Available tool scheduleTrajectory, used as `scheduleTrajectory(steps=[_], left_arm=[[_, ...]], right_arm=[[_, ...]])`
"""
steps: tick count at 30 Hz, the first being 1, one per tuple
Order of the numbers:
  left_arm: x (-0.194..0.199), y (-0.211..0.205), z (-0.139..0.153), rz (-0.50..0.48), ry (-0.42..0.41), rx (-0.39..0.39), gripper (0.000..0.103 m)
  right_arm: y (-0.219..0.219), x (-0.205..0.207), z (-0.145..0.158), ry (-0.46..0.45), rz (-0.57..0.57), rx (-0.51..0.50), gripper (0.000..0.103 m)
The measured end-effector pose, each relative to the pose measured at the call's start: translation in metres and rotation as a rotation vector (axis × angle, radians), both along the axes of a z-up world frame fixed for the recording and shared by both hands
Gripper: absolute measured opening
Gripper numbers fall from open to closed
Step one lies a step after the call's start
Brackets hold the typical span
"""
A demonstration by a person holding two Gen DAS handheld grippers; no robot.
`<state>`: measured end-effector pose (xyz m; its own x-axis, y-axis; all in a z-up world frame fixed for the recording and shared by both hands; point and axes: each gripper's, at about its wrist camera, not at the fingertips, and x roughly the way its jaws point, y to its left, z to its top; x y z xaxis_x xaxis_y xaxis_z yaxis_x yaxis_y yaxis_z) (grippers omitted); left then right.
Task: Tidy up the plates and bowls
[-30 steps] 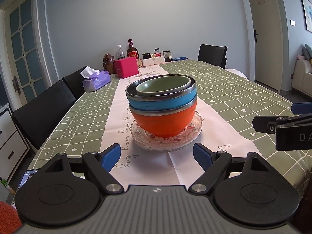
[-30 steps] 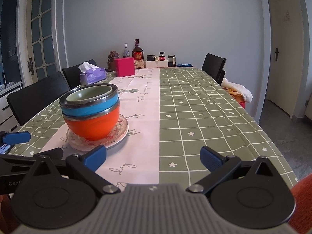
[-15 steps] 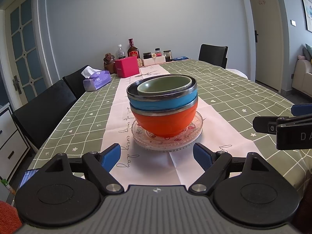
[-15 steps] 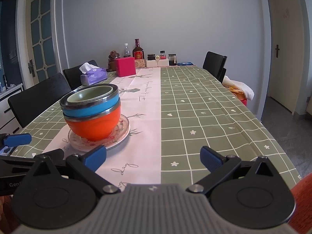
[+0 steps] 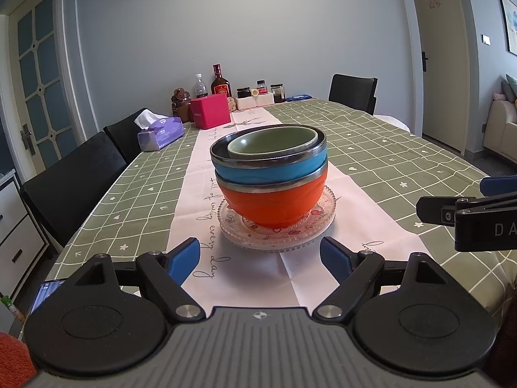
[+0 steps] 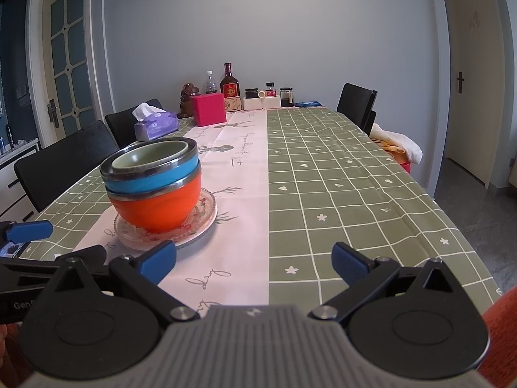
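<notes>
Where ribbed glass plate point(image 5: 318, 226) sits, round bowls point(image 5: 271, 174) nest

3 bowls point(image 5: 269, 174) sit nested one inside another on a plate point(image 5: 318, 226) at the centre of the left wrist frame, on the runner point(image 5: 362, 226) along the table point(image 5: 404, 161). Behind them, upper centre, stand a box point(image 5: 210, 110), bottles point(image 5: 220, 82) and jars point(image 5: 278, 92) — a tissue pack point(image 5: 160, 132) lies to their left. Chairs point(image 5: 72, 181) line the left edge; 1 more chair point(image 5: 353, 93) stands upper right.
</notes>
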<state>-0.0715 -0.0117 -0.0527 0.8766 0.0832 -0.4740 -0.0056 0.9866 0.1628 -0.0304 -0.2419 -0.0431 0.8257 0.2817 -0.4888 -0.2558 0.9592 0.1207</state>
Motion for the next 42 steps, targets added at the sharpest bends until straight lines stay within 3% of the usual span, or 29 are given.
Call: scheduleTrajectory(steps=[42], left_arm=[[-0.0012, 0.0019, 0.0016, 0.013, 0.001, -0.012, 0.098]], right_arm=[[0.0011, -0.001, -0.0011, 0.0, 0.005, -0.005, 0.1]])
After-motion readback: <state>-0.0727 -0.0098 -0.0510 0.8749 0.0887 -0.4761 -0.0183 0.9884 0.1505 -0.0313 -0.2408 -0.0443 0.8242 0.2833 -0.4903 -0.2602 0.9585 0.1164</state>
